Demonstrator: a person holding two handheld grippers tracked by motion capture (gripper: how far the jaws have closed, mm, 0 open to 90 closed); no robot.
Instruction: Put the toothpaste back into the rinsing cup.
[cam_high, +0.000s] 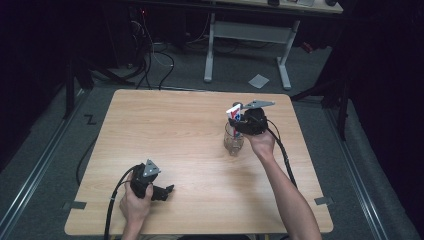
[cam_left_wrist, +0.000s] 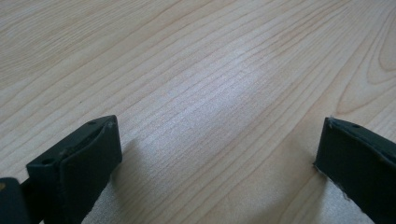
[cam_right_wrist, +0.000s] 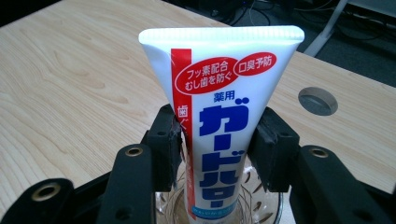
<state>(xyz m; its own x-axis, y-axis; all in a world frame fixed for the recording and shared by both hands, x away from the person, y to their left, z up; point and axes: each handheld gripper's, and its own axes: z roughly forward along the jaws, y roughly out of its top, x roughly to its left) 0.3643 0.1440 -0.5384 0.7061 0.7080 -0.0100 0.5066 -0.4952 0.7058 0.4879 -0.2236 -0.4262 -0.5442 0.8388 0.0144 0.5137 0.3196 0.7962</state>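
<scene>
A white toothpaste tube (cam_right_wrist: 223, 112) with a red stripe and blue lettering stands upright, its lower end inside a clear glass cup (cam_right_wrist: 261, 205). My right gripper (cam_right_wrist: 217, 140) is shut on the tube, both jaws pressing its sides just above the rim. From above, the tube (cam_high: 233, 112) and the cup (cam_high: 233, 141) sit right of the table's middle, under the right gripper (cam_high: 239, 120). My left gripper (cam_high: 169, 190) rests low at the front left of the table, its jaws wide open (cam_left_wrist: 219, 154) over bare wood with nothing between them.
The light wooden table (cam_high: 180, 130) has a round cable hole (cam_right_wrist: 317, 100) beyond the cup. Black cables trail from both grippers toward the front edge. A white-legged desk (cam_high: 250, 35) stands on the floor behind the table.
</scene>
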